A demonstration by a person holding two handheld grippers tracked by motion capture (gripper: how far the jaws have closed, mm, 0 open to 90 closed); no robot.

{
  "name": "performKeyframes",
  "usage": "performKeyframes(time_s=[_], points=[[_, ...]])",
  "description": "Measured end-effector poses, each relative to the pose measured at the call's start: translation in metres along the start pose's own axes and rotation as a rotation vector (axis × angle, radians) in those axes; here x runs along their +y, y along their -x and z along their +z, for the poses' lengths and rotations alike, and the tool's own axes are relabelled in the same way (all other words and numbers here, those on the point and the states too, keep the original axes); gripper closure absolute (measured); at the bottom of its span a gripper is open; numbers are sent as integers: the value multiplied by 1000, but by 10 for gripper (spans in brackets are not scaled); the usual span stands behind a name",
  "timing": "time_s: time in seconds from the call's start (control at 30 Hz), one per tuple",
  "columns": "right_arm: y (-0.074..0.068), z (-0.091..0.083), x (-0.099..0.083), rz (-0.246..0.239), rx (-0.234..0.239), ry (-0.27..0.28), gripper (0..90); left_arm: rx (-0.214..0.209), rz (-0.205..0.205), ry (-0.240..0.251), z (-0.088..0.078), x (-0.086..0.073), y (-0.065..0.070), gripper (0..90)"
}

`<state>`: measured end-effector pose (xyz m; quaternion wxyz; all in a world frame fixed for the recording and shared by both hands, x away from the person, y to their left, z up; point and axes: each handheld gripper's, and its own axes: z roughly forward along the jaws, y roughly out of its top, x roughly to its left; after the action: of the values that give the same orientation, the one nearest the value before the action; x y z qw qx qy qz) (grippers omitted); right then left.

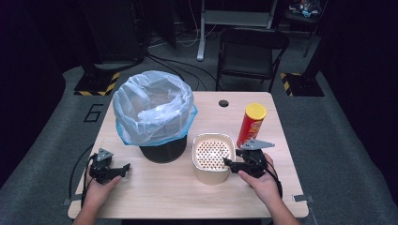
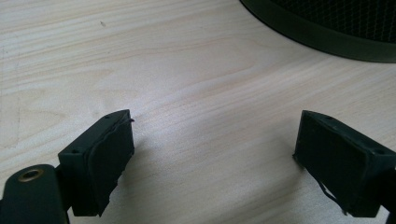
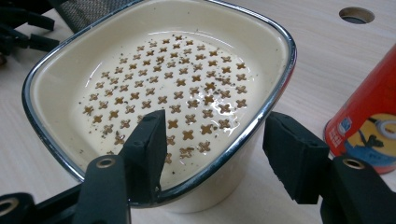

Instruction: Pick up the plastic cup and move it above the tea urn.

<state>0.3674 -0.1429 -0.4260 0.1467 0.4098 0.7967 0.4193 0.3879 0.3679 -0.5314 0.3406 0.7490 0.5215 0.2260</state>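
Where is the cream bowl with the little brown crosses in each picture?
High view: the cream rounded-square bowl with a shiny metal rim sits right of centre on the table, beside the right tongs.
Left gripper view: the bowl is not in it.
Right gripper view: the bowl spreads across the middle, its rim between the tongs.
Shared landmark: the red chip can with a yellow lid, just right of the bowl.

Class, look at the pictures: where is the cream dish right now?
In the high view, the cream dish sits right of centre on the table, between the bin and the red can, right gripper at its rim.
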Motion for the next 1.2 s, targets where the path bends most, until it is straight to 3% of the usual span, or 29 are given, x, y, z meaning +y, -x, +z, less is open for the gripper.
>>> performKeyframes(time_s=[0.23, 0.33, 0.43, 0.5, 0.53, 0.67, 0.7, 0.77, 0.87, 0.97, 1.07, 1.2], points=[[-10, -20, -19, -23, 13, 22, 384, 1, 2, -1, 0, 0, 0, 116], [-13, -34, -24, -37, -1, 77, 366, 4, 3, -1, 0, 0, 0, 116], [-9, -55, -28, -45, -93, 155, 307, 4, 4, -2, 0, 0, 0, 116], [-2, -67, -35, -36, -189, 172, 274, 4, 4, -2, 0, 0, 0, 116], [0, -69, -39, -27, -211, 172, 255, 3, 2, -1, 0, 0, 0, 116], [16, -63, -60, 29, -297, 102, 166, 2, -1, -1, 0, 0, 0, 115], [16, -63, -60, 29, -297, 102, 166, 3, 2, -1, 0, 0, 0, 115], [19, -58, -66, 18, -343, 84, 143, 2, 1, -1, 0, 0, 0, 115], [20, -53, -69, 53, -326, 100, 144, 2, -1, -1, 0, 0, 1, 115], [21, -52, -69, 65, -314, 105, 146, 2, -1, -1, 0, 0, 0, 115], [17, -56, -67, 56, -326, 149, 157, 2, -1, -1, 0, 0, 1, 115], [15, -49, -67, 47, -343, 91, 140, 2, -1, -1, 0, 0, 1, 115]])
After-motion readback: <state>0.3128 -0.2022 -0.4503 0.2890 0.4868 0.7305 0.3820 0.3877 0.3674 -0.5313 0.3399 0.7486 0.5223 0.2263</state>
